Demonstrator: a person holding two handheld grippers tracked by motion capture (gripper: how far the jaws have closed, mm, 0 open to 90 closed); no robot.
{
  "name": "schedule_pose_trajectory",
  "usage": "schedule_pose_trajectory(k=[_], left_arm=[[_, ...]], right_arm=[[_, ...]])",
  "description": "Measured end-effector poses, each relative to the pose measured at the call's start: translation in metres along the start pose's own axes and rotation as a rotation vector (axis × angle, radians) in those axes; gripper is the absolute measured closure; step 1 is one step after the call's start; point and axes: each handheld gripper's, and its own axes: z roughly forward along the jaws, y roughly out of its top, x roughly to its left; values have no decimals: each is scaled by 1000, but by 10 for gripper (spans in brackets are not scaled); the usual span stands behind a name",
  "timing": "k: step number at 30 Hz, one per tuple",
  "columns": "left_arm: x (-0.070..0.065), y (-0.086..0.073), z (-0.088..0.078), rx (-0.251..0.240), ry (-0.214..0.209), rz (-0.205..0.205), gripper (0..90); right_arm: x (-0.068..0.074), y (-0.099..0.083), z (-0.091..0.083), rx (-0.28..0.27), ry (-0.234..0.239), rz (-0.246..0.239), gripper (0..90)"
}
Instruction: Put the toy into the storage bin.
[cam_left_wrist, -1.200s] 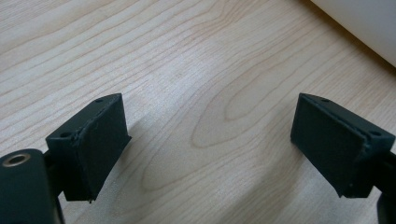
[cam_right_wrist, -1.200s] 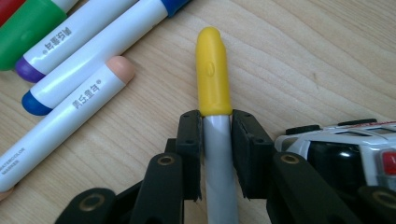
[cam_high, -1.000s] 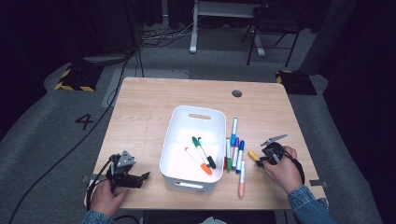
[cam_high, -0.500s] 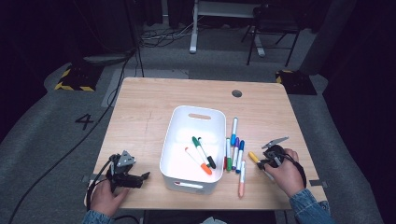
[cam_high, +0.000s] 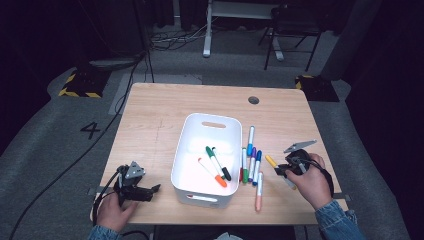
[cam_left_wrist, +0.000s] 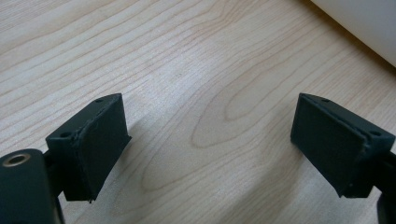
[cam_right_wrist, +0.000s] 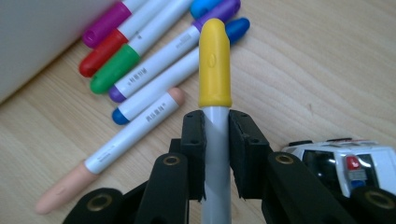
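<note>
My right gripper (cam_right_wrist: 216, 126) is shut on a grey marker with a yellow cap (cam_right_wrist: 215, 60), which sticks out past the jaws. In the high view this yellow marker (cam_high: 271, 161) hangs just above the table, right of a row of several markers (cam_high: 250, 165), held by the right gripper (cam_high: 282, 170). A white bin (cam_high: 187, 145) stands mid-table with a green marker (cam_high: 218, 162) and an orange marker (cam_high: 212, 173) inside. My left gripper (cam_high: 152, 190) rests at the front left, open, with only bare wood between its jaws (cam_left_wrist: 210, 140).
A peach marker (cam_right_wrist: 107, 154) lies closest to the front edge, beside the purple, blue, green and red ones. A white toy police car (cam_right_wrist: 341, 158) sits under the right gripper. The bin's corner (cam_left_wrist: 364, 23) lies ahead of the left jaws. A round grommet (cam_high: 253, 100) is at the back.
The right hand has risen a little and carries the yellow marker up off the table. The left gripper has not moved.
</note>
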Motion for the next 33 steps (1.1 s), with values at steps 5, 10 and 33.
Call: schedule_pose_trajectory(k=[5,10,33], left_arm=[[0,0,0,0,-2,-5,112],[0,0,0,0,-3,-4,112],[-1,-1,-1,-1,-1,-2,111]], right_arm=[[3,8,-15,-39,37,-17,770],[8,17,-28,-63,56,-42,770],[48,68,-70,-153,146,-180,770]])
